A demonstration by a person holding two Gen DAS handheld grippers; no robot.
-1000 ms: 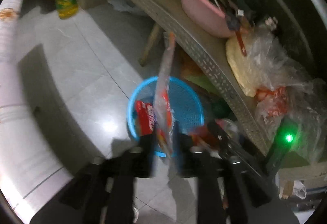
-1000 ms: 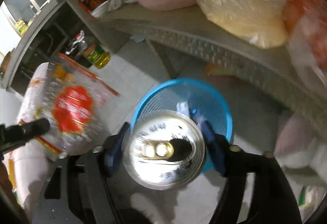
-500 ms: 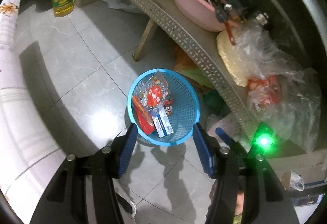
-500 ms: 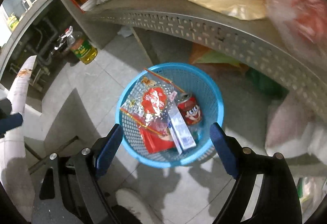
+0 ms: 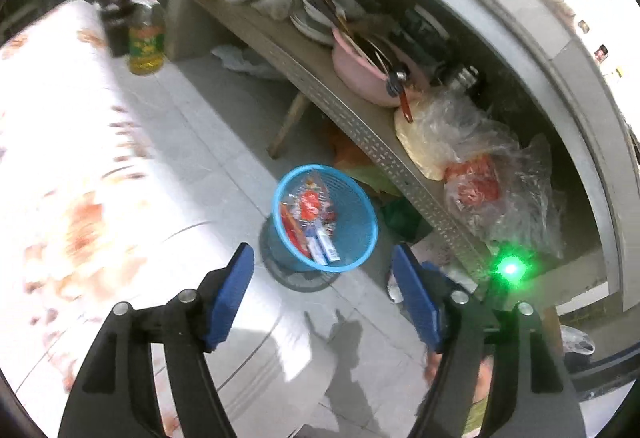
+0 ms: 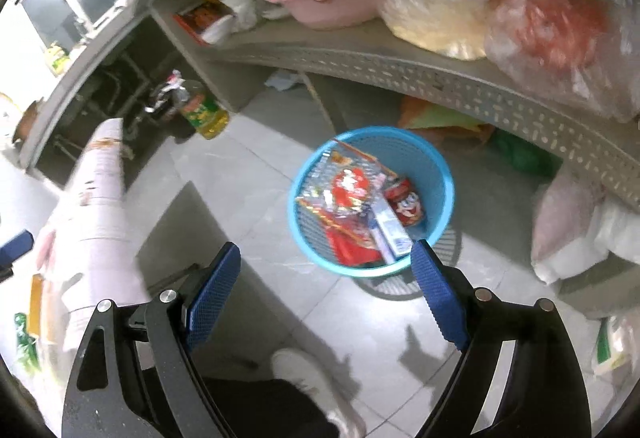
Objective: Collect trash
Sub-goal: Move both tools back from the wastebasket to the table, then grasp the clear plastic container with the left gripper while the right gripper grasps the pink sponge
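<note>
A blue mesh basket [image 5: 362, 206] [image 6: 440, 174] stands on the tiled floor beside a low shelf. In it lie a clear wrapper with a red print [image 5: 310, 200] [image 6: 348, 190], a red can [image 6: 406, 200] and a white and blue box [image 5: 324, 244] [image 6: 390, 228]. My left gripper [image 5: 324, 256] hangs well above the basket; its jaws are opening with nothing between them. High over the basket's near rim, my right gripper [image 6: 326, 256] stands open and empty.
The perforated shelf [image 5: 360, 122] [image 6: 480, 86] carries a pink bowl [image 5: 360, 74], dishes and plastic bags [image 5: 480, 158]. An oil bottle [image 5: 146, 38] [image 6: 204, 114] stands on the floor. A white patterned table edge [image 5: 60, 158] [image 6: 96, 198] is at the left. A shoe [image 6: 304, 370] shows below.
The left gripper dropped the wrapper into the basket, the right let the can fall in. Both grippers then drew up and back, the left jaws widening.
</note>
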